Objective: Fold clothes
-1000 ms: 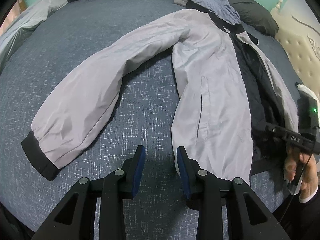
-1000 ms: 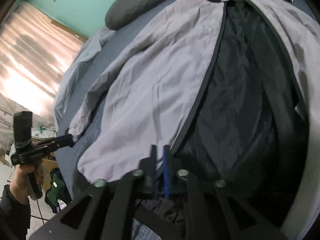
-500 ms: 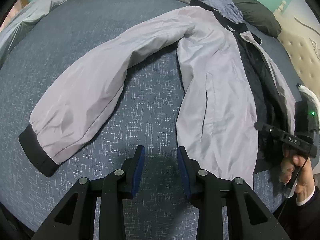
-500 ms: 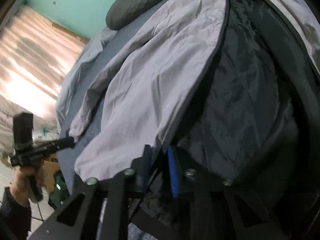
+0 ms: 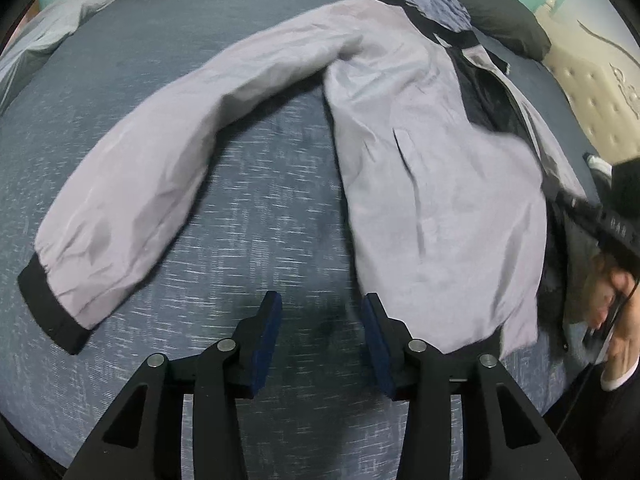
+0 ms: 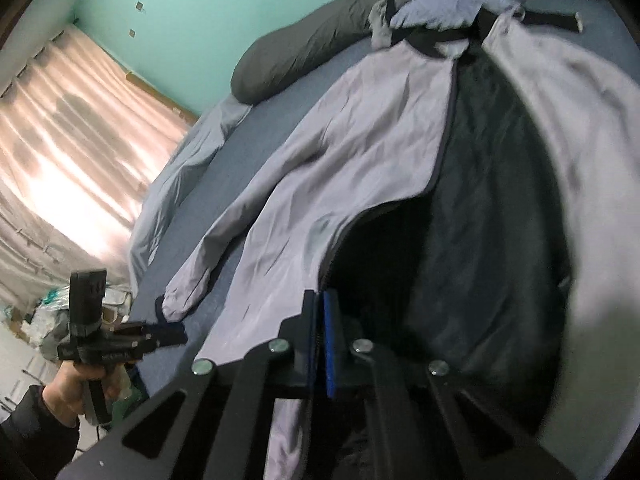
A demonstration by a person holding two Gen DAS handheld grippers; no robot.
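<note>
That grey jacket point(image 5: 432, 184) spread open on the bed point(image 5: 248, 232) looks light, floppy and slick, so your right gripper point(image 6: 320, 304) pinching its zipper edge beats bunching fabric, while the left gripper point(image 5: 320, 312) is opening its jaws, nothing between them.

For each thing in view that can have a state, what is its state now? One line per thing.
Jacket: unzipped, lying front up on the bed, dark lining showing.
Near sleeve: stretched out flat, away from the body.
Front panel edge: lifted off the lining.
Right gripper: shut on the front panel edge.
Left gripper: jaws opening, nothing between them, above bare sheet.
</note>
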